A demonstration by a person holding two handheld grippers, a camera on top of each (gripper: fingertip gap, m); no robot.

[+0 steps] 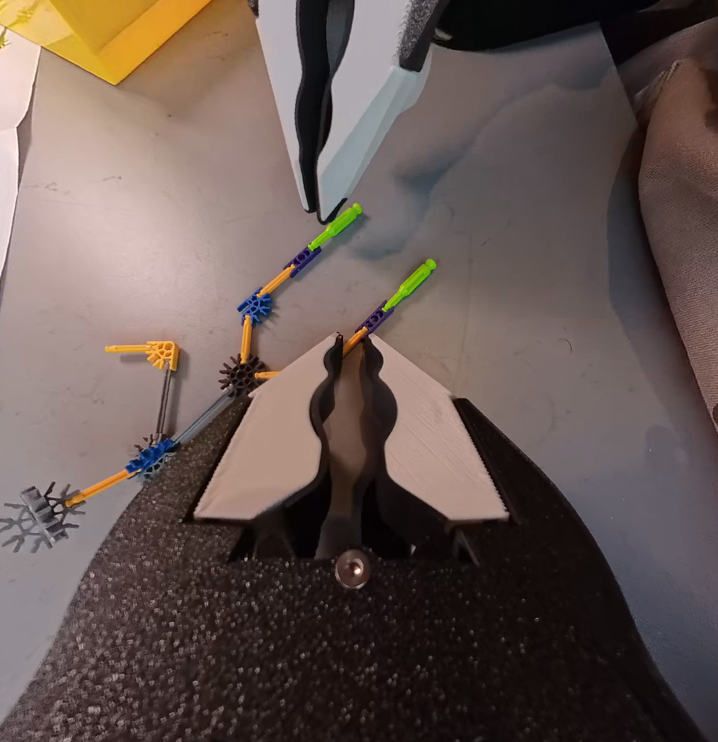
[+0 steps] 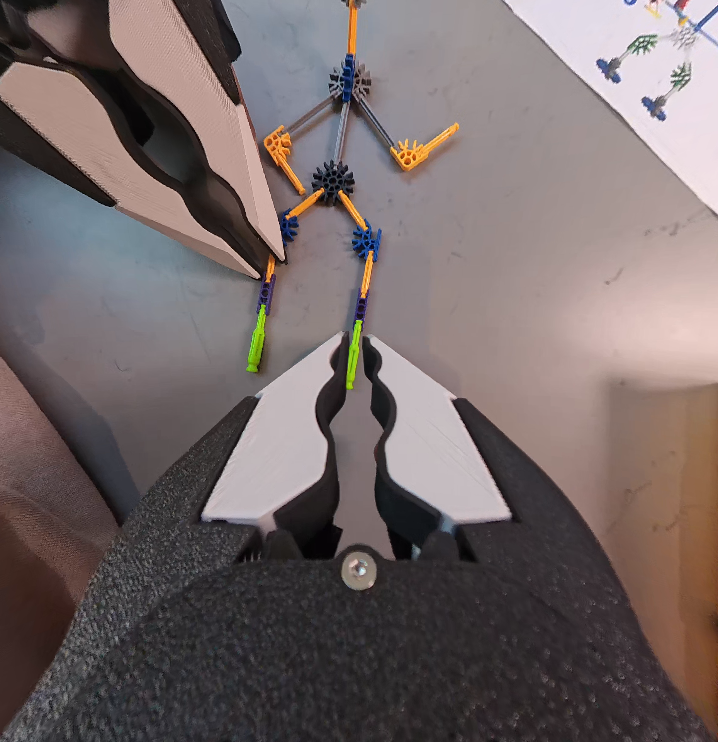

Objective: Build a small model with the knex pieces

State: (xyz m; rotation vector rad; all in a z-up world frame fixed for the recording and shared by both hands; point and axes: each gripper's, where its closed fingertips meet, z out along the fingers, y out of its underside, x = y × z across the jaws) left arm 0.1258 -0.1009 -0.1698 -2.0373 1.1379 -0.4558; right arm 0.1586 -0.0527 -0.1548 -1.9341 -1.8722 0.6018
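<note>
Your left tool (image 1: 351, 339) is pinching the orange rod (image 2: 270, 266) of one leg of the toy figure (image 2: 333, 182), just above that leg's purple connector (image 2: 265, 295), its tips pressed onto the rod. Your right tool (image 2: 354, 341) has its fingers narrowly spread around the green rod (image 2: 352, 357) at the foot of the other leg; whether the pads actually touch it, you cannot tell from these views. The figure lies flat on the grey bench (image 2: 509, 281), with a black hub at the hips, blue connectors at the knees, grey rods to yellow corner pieces for arms, and a grey snowflake piece (image 1: 34, 518) at the head end. Both legs already carry purple connectors and green ends (image 1: 409, 283), so the build looks largely assembled. A printed sheet (image 2: 630, 80) with a drawing and a yellow box (image 1: 120, 32) lie at the bench's edge.
</note>
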